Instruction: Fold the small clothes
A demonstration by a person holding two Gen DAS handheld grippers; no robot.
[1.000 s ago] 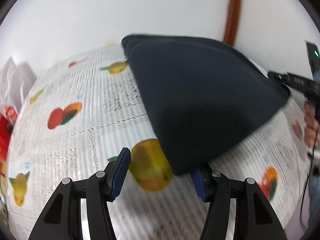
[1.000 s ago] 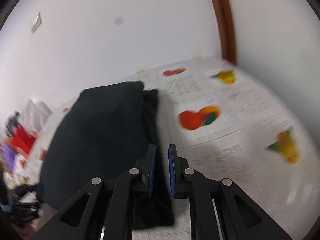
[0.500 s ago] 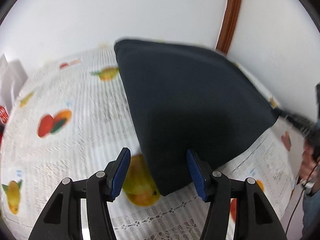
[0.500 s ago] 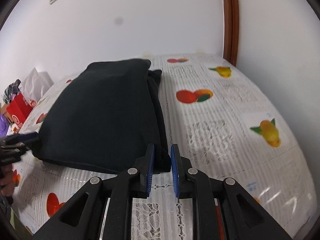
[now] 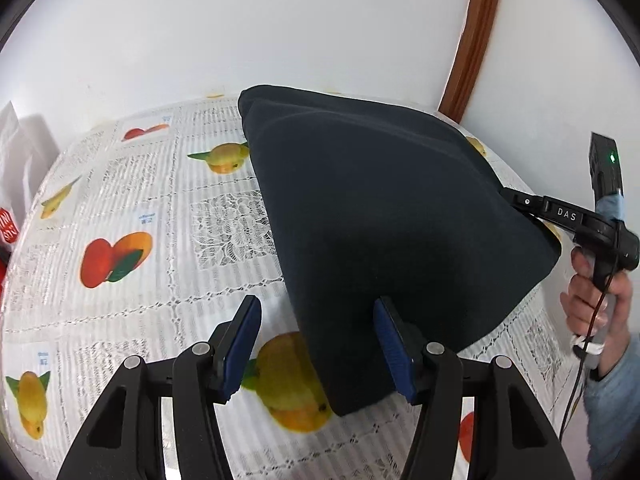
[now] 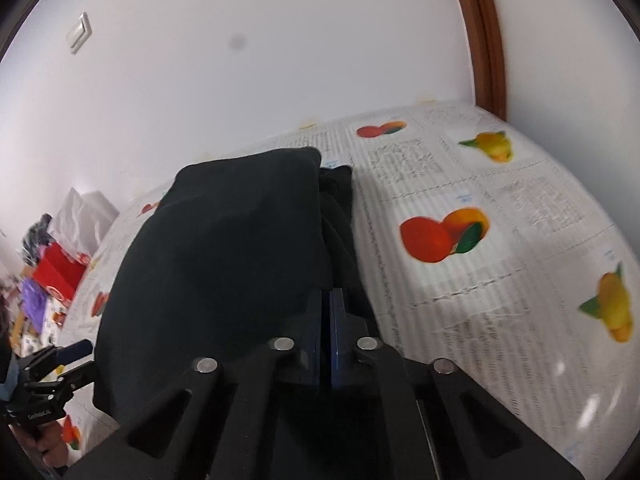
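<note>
**Operator:** Two grippers are in view, nearest first. My left gripper (image 5: 316, 304) stands half open, with its blue pads (image 5: 244, 340) apart. The near corner of the dark garment (image 5: 380, 200) lies between them, and neither pad presses on it.

**Supervisor:** And the right one?

**Operator:** My right gripper (image 6: 326, 292) is closed, its jaws have just been closing, and the pads meet face to face. Its tips sit at the garment's right-hand edge with dark cloth on both sides. I cannot tell whether a fold is caught between the pads. From the left camera, its fingers disappear behind the cloth at the garment's far right corner, and the hand (image 5: 596, 304) holding the handle shows beside it.

**Supervisor:** Where is the garment?

**Operator:** It is on the worktop, which is covered by a white lace tablecloth (image 5: 160, 280) printed with fruit. The garment is folded into a thick dark slab that runs from my grippers towards the wall. At the far end a second dark layer (image 6: 340, 184) pokes out along its right side.

**Supervisor:** Anything beyond it?

**Operator:** Past the left end of the worktop there is a red box (image 6: 56, 272) among blurred clutter. Behind that are the white wall, a light switch (image 6: 79, 32) and a brown door frame (image 5: 476, 40).
</note>
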